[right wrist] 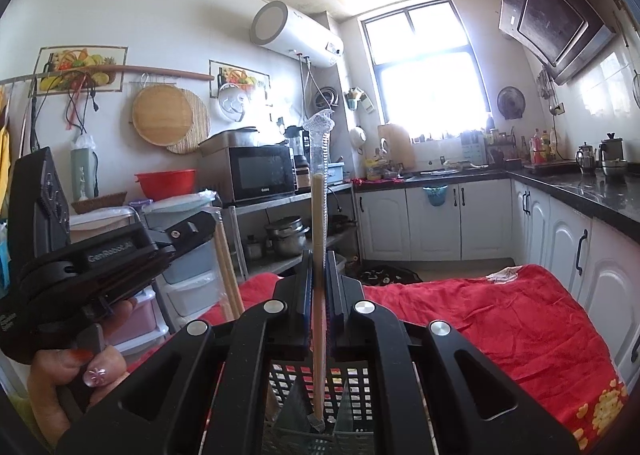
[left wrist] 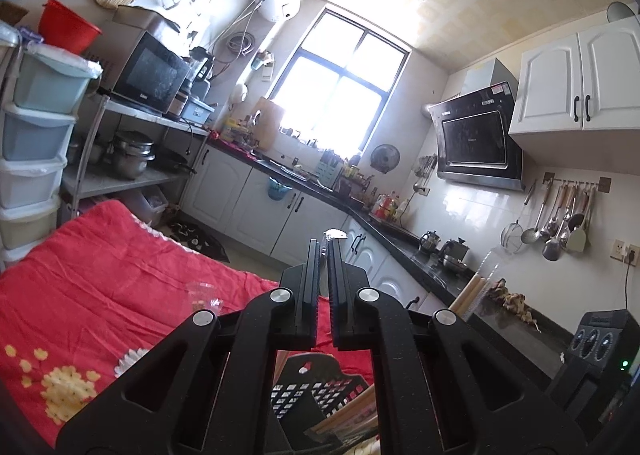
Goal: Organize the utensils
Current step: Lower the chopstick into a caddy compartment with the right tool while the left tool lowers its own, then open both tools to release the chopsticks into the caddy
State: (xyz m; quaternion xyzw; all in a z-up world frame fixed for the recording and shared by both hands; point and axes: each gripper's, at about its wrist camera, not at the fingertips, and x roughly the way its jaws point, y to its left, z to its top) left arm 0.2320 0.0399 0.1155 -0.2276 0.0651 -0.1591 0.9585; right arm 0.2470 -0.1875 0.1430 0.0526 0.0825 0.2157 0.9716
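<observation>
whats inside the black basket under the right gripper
The lower end of the wrapped chopsticks held by the right gripper dips into the black basket. Dividers show inside; the gripper bodies cover the rest.

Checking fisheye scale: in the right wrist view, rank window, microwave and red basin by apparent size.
1. Window
2. Microwave
3. Red basin
Apparent only: their distances from the camera differ.
</observation>
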